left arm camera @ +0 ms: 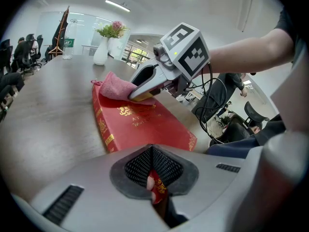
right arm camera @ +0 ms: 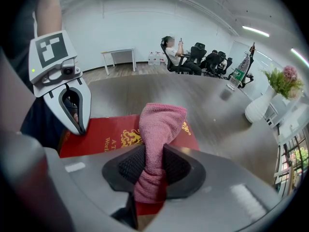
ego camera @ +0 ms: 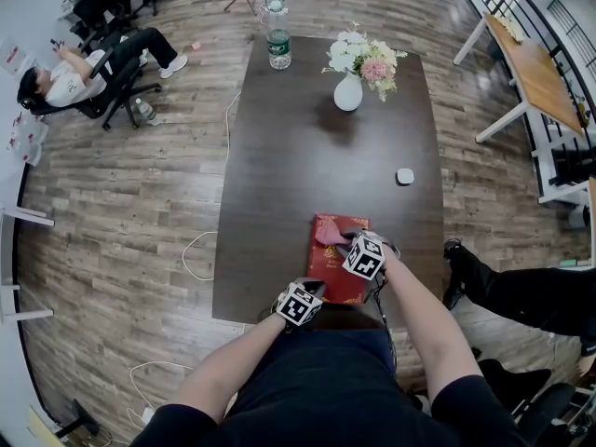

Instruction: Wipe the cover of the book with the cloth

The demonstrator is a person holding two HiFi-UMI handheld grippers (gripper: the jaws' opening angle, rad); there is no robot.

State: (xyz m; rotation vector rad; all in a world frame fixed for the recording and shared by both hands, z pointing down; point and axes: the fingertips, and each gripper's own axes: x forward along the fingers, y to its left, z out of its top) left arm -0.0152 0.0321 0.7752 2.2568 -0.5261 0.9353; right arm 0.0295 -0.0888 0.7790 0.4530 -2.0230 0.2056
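Note:
A red book (ego camera: 338, 270) with gold print lies at the near edge of the dark table (ego camera: 307, 156). My left gripper (ego camera: 304, 302) is shut on the book's near edge; a strip of red cover (left arm camera: 155, 187) shows between its jaws. In the right gripper view, my right gripper (right arm camera: 150, 175) is shut on a pink cloth (right arm camera: 160, 127). The cloth (left arm camera: 115, 88) rests bunched on the far end of the book's cover (left arm camera: 145, 124). The left gripper (right arm camera: 75, 115) stands at the book's (right arm camera: 104, 137) left end in that view.
A white vase of flowers (ego camera: 349, 89) and a water bottle (ego camera: 278, 47) stand at the table's far end. A small white object (ego camera: 405, 176) lies mid-right. A person (ego camera: 74, 74) sits in a chair far left. Another person's leg (ego camera: 521, 291) is beside the table at right.

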